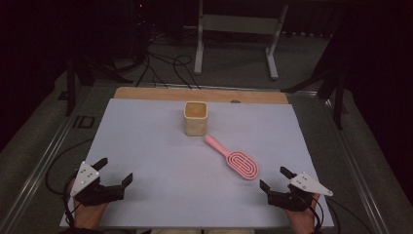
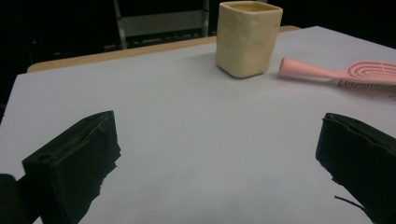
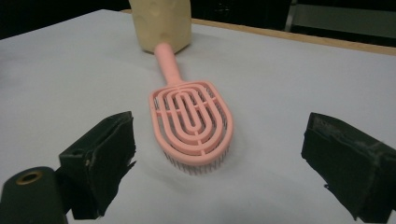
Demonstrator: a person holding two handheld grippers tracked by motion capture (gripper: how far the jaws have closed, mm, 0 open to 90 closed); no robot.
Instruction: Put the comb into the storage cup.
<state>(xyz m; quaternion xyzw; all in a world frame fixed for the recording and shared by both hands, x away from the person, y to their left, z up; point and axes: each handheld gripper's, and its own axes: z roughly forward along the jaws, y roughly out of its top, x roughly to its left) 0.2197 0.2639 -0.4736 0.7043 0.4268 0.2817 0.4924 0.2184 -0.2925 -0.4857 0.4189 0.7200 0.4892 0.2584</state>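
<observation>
Left tool point(image 1: 115, 171) and right tool point(image 1: 273, 178) rest near, jaws apart, flanking pink hairbrush point(image 1: 234, 159) beside cream cup point(image 1: 196, 118) on the desk point(image 1: 146, 136)

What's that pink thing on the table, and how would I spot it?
On the pale sheet covering the table, find the cream square cup near the far middle. Just in front, toward the right gripper, lies a pink hairbrush, bristles down, handle pointing at the cup; it's the only pink item.

Two hand-held grippers, both with jaws spread wide.
Left gripper point(image 1: 116, 169) sits low at the near left, held in the left hand point(image 1: 87, 210); right gripper point(image 1: 273, 177) at the near right, in the right hand point(image 1: 303, 218). Neither grips anything.
</observation>
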